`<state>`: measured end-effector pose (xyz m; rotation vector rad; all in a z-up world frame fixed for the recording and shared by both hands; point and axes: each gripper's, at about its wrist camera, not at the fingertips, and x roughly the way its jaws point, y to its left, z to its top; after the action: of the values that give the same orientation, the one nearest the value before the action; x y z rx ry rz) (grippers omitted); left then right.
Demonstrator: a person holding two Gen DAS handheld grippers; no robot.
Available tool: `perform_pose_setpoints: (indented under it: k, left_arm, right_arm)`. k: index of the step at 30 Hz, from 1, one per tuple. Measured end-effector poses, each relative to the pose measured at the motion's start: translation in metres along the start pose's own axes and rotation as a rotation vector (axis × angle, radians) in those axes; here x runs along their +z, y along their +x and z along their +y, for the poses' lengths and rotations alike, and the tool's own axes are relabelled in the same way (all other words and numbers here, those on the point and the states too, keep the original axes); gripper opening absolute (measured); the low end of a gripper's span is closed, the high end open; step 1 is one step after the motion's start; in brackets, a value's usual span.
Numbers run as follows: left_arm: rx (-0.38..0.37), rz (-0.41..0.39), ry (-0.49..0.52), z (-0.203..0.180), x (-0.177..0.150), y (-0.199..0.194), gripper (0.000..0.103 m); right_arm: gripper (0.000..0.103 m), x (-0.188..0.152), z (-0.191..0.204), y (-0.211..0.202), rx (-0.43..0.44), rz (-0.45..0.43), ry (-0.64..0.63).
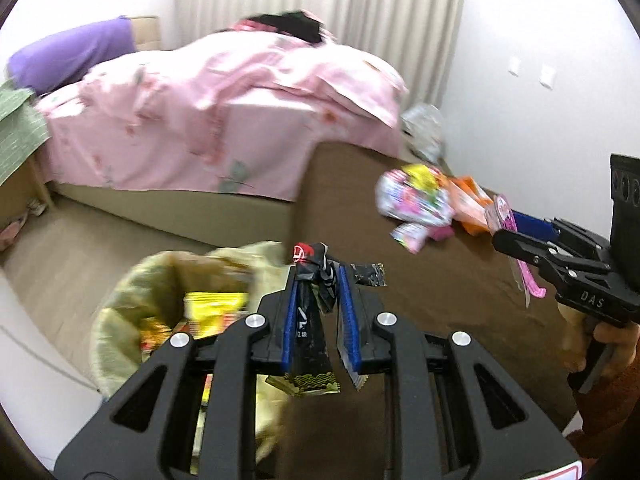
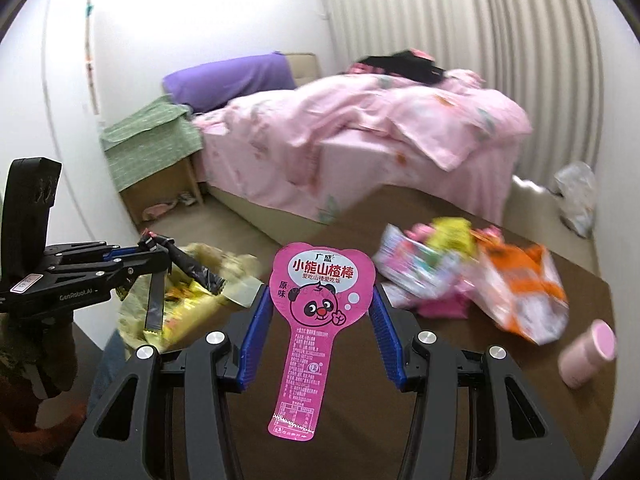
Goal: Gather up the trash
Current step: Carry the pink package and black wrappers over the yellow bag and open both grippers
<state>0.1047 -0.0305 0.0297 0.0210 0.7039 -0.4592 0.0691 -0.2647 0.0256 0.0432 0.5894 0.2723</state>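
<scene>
Presently we find both tongs loaded. The left tongs point(image 1: 318, 280) pinch a black snack wrapper point(image 1: 312, 320) between their blue pads; its crumpled top sticks out past the fingertips and its lower end hangs beneath them. They hang beside the edge of the brown desk point(image 1: 420, 300), near a bin lined with a pale yellow bag point(image 1: 120, 300), in which yellow packets already lie.

The right tongs point(image 2: 322, 292) hold a pink paddle-shaped wrapper point(image 2: 316, 300) printed with a cartoon panda; its broad head sits between the pads, pressed at both edges, and its narrow stem points back toward the camera. They are above the desk.

On the desk we note a loose pile of trash: a white-and-pink crumpled packet point(image 2: 416, 264), a yellow piece, and an orange-and-white bag point(image 2: 524, 296), lying against one another. A pink bottle point(image 2: 588, 352) lies on its side, apart from the pile.

Beyond the desk stands a bed with pink bedding point(image 2: 360, 136).
</scene>
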Motion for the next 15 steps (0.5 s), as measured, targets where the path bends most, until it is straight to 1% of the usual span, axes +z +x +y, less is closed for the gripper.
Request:
perform_pose_setpoints:
  k: [3, 7, 11, 15]
  left_arm:
    - [0.022, -0.036, -0.053, 0.028, -0.001, -0.015, 0.019]
    - [0.058, -0.057, -0.094, 0.058, -0.006, -0.027, 0.019]
    - [0.077, -0.049, -0.142, 0.08, -0.013, -0.027, 0.019]
    - [0.084, -0.034, -0.18, 0.094, -0.022, -0.025, 0.019]
  right_arm:
    - [0.047, 0.012, 0.02, 0.016, 0.053, 0.003, -0.02]
    - [0.047, 0.024, 0.044, 0.036, 0.089, 0.01, -0.052]
    - [0.047, 0.031, 0.064, 0.055, 0.133, 0.024, -0.074]
    - [0.047, 0.035, 0.078, 0.071, 0.178, 0.04, -0.083]
